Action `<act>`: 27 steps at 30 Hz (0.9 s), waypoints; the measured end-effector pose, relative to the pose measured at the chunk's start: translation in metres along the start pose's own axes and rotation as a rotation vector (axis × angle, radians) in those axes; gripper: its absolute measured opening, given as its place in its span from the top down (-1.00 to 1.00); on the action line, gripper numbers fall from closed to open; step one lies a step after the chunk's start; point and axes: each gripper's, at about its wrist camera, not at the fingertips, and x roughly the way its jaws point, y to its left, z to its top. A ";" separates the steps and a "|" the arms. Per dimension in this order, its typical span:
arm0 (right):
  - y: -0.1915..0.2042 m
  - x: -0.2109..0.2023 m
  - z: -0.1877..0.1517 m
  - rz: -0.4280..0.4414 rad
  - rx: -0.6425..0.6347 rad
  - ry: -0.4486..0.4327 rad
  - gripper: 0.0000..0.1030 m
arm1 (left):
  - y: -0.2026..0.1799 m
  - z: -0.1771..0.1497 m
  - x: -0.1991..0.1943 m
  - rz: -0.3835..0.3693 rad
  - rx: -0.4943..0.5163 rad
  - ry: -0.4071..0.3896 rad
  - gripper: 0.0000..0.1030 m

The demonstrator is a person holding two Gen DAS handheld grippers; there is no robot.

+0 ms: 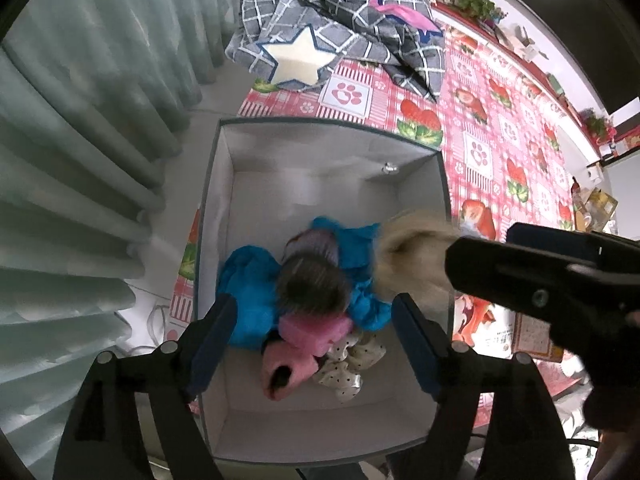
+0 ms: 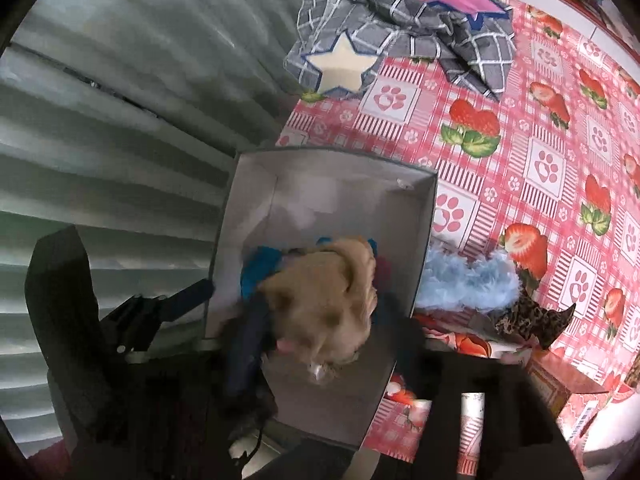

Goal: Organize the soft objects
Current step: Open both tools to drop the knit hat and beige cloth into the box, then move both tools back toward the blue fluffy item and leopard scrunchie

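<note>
Landmark for this entry: the grey fabric bin (image 1: 224,168), which sits at the near left corner of the strawberry tablecloth (image 1: 500,128). Left of the bin I see only the pale green curtain (image 1: 80,120). My left gripper (image 1: 312,324) hangs directly over the bin's near half, jaws spread wide with nothing between them; released. Inside the bin, below that gap, lie a blue garment (image 1: 252,280), a dark furry piece (image 1: 312,284), a pink fuzzy item (image 1: 312,332) and a white polka-dot cloth (image 1: 352,364). At the bin's right wall my right gripper (image 2: 316,344) comes in carrying a cream fluffy item (image 1: 412,256); from its own camera the fur fills the space between the fingers, over the bin's interior, so I judge it clenched on the piece, though motion blur hides the fingertips. Just outside the bin's right wall a light blue fluffy item (image 2: 468,284) rests on the cloth, with a leopard-print piece (image 2: 532,320) right of it. Beyond the bin's far side a grey plaid fabric (image 1: 340,20) with a star patch lies heaped. Step in hand, as I read it: depositing the cream item. Next move calls for lowering it past the rim onto the pile, opening the right jaws, and keeping the left claw clear of it; then the blue fluff is nearest to fetch.
</note>
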 end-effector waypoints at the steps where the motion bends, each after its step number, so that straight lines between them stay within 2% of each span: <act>1: -0.001 -0.002 0.000 0.004 0.004 -0.002 -0.39 | 0.001 0.000 0.000 -0.004 -0.007 -0.002 -0.63; 3: -0.003 -0.003 0.001 0.008 0.015 0.000 -0.40 | 0.002 0.001 -0.001 -0.015 -0.025 -0.003 -0.79; 5: -0.007 -0.006 0.001 0.009 0.027 0.000 -0.53 | 0.003 0.001 -0.002 -0.018 -0.032 -0.006 -1.00; 6: -0.010 -0.008 0.000 0.008 0.036 -0.004 -0.69 | 0.002 0.001 -0.002 -0.021 -0.033 -0.005 -1.00; 13: -0.047 -0.035 -0.015 0.023 0.124 -0.006 -0.69 | -0.013 0.003 -0.009 -0.053 -0.016 -0.008 -1.00; 20: -0.122 -0.073 -0.039 0.045 0.308 -0.025 -0.69 | -0.059 0.005 -0.018 -0.068 0.105 -0.017 -1.00; 27: -0.195 -0.107 -0.055 -0.001 0.432 -0.046 -0.69 | -0.116 0.008 -0.009 -0.054 0.247 0.007 -1.00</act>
